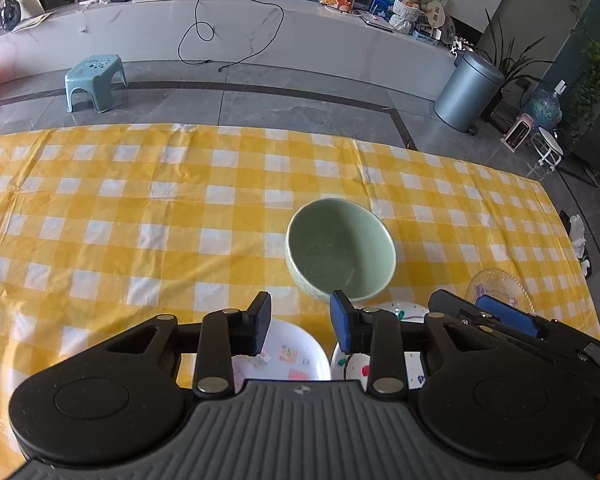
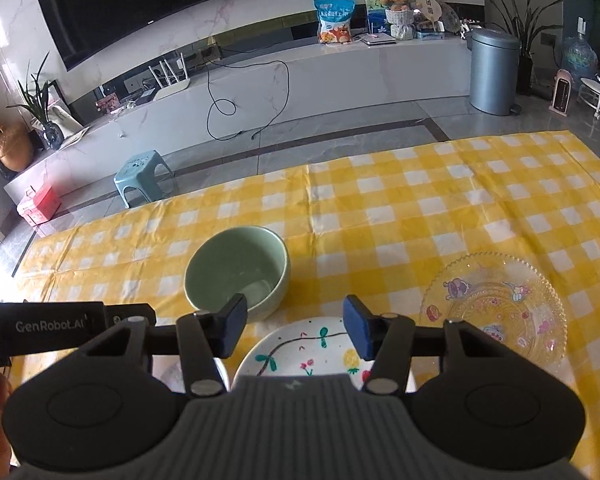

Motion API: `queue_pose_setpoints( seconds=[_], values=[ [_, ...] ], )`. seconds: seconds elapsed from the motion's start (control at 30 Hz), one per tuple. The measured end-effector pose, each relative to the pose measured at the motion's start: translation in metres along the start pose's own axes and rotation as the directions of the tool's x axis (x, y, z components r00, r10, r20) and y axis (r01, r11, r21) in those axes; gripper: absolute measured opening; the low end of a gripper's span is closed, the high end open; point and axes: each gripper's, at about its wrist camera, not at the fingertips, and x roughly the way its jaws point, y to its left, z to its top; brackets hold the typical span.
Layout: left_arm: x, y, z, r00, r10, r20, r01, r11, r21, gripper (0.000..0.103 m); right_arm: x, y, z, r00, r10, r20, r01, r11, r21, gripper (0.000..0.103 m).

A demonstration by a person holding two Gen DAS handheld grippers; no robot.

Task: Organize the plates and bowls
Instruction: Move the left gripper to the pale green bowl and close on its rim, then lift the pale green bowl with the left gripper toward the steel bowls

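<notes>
A pale green bowl (image 1: 340, 250) (image 2: 238, 272) stands upright on the yellow checked tablecloth (image 1: 140, 208) (image 2: 420, 208). A white plate with painted flowers (image 2: 312, 354) (image 1: 380, 360) lies just below my right gripper. Another white plate with small stickers (image 1: 288, 352) lies below my left gripper. A clear glass plate with cartoon prints (image 2: 496, 312) (image 1: 496, 286) lies to the right. My left gripper (image 1: 300, 326) is open and empty, hovering near the bowl's front rim. My right gripper (image 2: 296, 330) is open and empty above the flower plate; its body shows in the left wrist view (image 1: 504, 316).
The table's far edge drops to a grey tiled floor with a blue stool (image 1: 94, 80) (image 2: 142, 176) and a grey bin (image 1: 468, 92) (image 2: 494, 72). A long white TV bench (image 2: 300, 76) runs behind. The left gripper's body (image 2: 60, 326) shows at the left.
</notes>
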Motion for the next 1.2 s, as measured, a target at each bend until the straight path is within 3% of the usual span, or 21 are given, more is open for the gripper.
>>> queue_pose_setpoints(
  seconds=[0.17,0.43,0.57,0.77,0.97,1.2],
  values=[
    [0.026,0.006,0.015,1.000,-0.005,-0.015,0.005,0.999,-0.052,0.039,0.030,0.004,0.010,0.999,-0.026,-0.036,0.027,0.999,0.018,0.037],
    [0.060,0.010,0.020,0.998,-0.021,-0.054,0.015,0.994,-0.108,0.039,0.061,0.007,0.017,0.996,-0.010,-0.083,0.015,0.998,0.059,0.033],
    [0.071,0.010,0.020,0.997,-0.012,-0.072,0.003,0.994,-0.112,0.038,0.076,0.010,0.017,0.994,-0.013,-0.111,0.021,0.998,0.065,0.024],
    [0.085,0.010,0.021,0.994,0.001,-0.107,-0.013,0.994,-0.107,0.023,0.092,0.010,0.015,0.989,-0.014,-0.145,0.025,0.997,0.073,0.020],
    [0.093,0.013,0.022,0.994,-0.019,-0.106,0.006,0.992,-0.122,0.013,0.102,0.008,0.016,0.987,0.006,-0.162,0.010,0.995,0.098,0.015],
    [0.094,0.008,0.022,0.995,0.006,-0.101,-0.017,0.994,-0.108,0.011,0.108,0.003,0.017,0.984,0.031,-0.174,-0.002,0.986,0.166,0.013]
  ],
)
